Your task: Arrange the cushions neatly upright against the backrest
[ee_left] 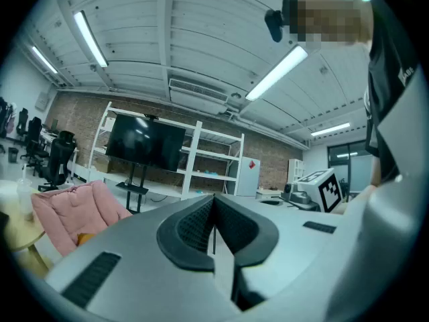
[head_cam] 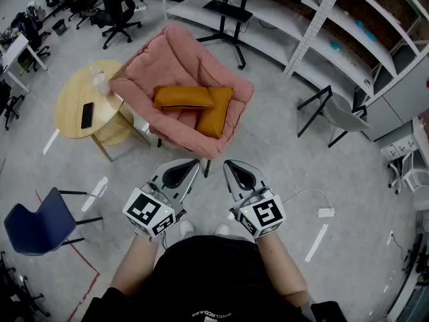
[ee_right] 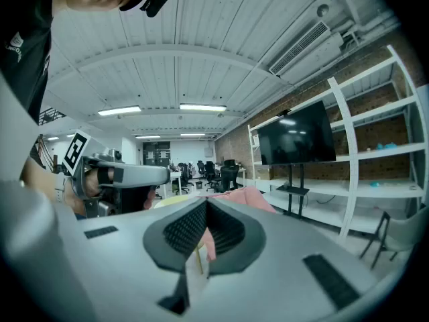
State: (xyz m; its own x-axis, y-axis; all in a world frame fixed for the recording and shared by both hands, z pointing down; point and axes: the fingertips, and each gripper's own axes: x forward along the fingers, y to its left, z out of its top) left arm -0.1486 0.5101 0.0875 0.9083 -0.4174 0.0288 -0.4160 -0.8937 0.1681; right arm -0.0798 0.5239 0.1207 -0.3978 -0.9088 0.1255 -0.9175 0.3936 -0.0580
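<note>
Floor before armchair edge (cushions flat)

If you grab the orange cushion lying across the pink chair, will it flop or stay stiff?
The orange cushion looks plump and soft, so it would probably sag when pinched. Likely light too. Stood up on the padded pink chair, it may tip.

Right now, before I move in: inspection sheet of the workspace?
Surface: pink padded armchair, cushions on its seat.
Job's things: long orange fabric cushion and squarer orange fabric cushion, touching, both lying flat, not upright.
Clutter: round wooden side table with black phone, pale cup.
Grippers: left tongs, right tongs shut, empty, short of the armchair.
Cables: white cable, white adapter on floor.
Surroundings: blue chair, grey chair, white shelving.
</note>
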